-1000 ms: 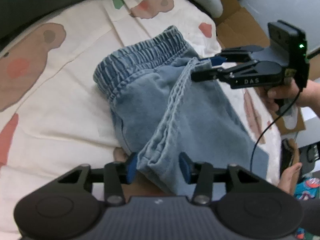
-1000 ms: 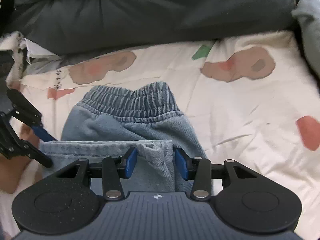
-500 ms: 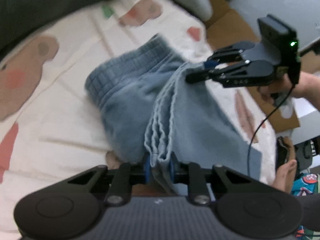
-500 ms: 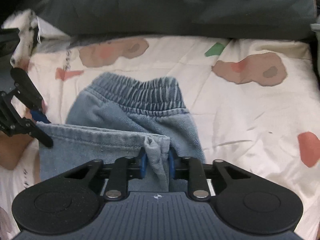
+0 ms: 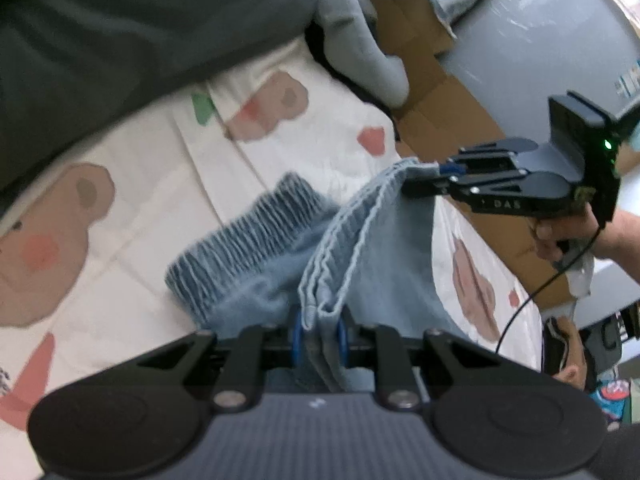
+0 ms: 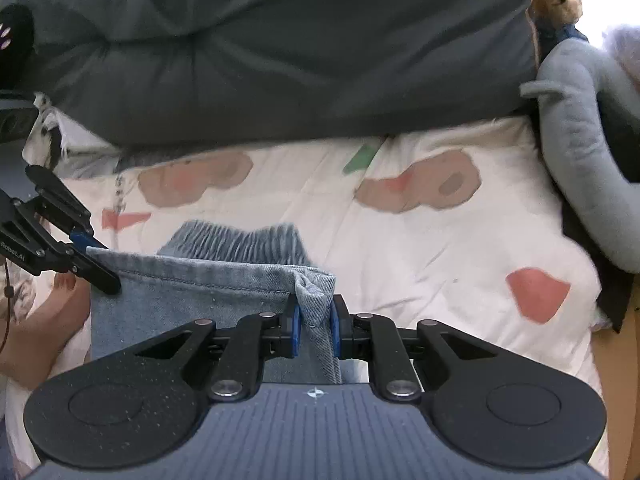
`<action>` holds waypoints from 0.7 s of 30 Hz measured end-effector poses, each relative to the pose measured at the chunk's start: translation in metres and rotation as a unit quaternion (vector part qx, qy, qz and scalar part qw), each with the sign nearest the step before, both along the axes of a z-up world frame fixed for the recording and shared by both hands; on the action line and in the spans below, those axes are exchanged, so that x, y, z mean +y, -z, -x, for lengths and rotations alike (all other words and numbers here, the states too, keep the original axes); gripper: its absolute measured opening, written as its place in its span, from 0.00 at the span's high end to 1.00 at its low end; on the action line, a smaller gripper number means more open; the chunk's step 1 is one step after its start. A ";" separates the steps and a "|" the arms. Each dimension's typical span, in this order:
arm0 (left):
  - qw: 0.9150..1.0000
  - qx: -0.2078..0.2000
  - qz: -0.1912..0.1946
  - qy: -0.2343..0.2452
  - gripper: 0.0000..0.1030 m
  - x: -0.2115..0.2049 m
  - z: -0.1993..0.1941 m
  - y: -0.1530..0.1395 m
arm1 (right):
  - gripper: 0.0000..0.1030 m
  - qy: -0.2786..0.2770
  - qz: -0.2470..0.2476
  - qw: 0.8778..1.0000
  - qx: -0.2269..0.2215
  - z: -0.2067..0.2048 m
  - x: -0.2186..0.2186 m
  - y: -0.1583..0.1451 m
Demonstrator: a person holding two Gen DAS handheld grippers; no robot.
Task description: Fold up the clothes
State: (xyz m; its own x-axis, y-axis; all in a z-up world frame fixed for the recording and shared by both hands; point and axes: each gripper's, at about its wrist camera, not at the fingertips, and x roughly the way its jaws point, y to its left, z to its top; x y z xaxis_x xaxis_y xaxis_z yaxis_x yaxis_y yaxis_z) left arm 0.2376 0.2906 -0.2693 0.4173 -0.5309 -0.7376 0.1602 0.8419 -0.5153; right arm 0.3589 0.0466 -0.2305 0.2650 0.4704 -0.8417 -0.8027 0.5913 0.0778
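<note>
Light blue denim shorts [image 5: 384,240] with a darker ribbed elastic waistband [image 5: 248,240] lie partly on a cream bed sheet [image 5: 132,216]. My left gripper [image 5: 319,332] is shut on one corner of the hem. My right gripper [image 6: 313,322] is shut on the other hem corner [image 6: 314,292]. The hem edge [image 6: 192,270] is stretched taut between the two grippers and lifted off the bed. The waistband [image 6: 240,240] rests on the sheet beyond the raised hem. In the left wrist view the right gripper [image 5: 424,178] appears at the right, held by a hand [image 5: 560,236].
A dark grey duvet [image 6: 280,48] is bunched along the far side of the bed. A grey plush toy [image 6: 584,140] lies at the right edge. Cardboard boxes [image 5: 444,116] and a grey floor lie beyond the bed. The sheet carries brown and red printed shapes.
Both grippers closed on the hem corners, then raised the hem off the bed and drew it taut. The waistband end stayed on the sheet.
</note>
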 end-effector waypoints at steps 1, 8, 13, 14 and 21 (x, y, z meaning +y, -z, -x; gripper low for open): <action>1.000 0.000 -0.003 -0.003 0.83 0.001 -0.003 0.000 | 0.86 0.003 0.000 1.000 -0.002 -0.003 0.001 -0.003; 0.999 0.022 -0.015 -0.024 0.83 0.010 -0.022 0.014 | 0.86 0.010 0.020 1.000 -0.009 -0.017 0.023 0.007; 0.999 0.025 -0.014 -0.029 0.83 0.017 -0.029 0.015 | 0.86 0.016 0.033 0.999 -0.017 -0.025 0.037 0.014; 0.999 0.030 -0.012 -0.031 0.83 0.018 -0.032 0.018 | 0.86 0.017 0.035 0.999 -0.019 -0.026 0.040 0.015; 0.998 0.048 -0.017 -0.041 0.82 0.021 -0.046 0.040 | 0.86 0.028 0.064 0.998 -0.010 -0.037 0.051 0.039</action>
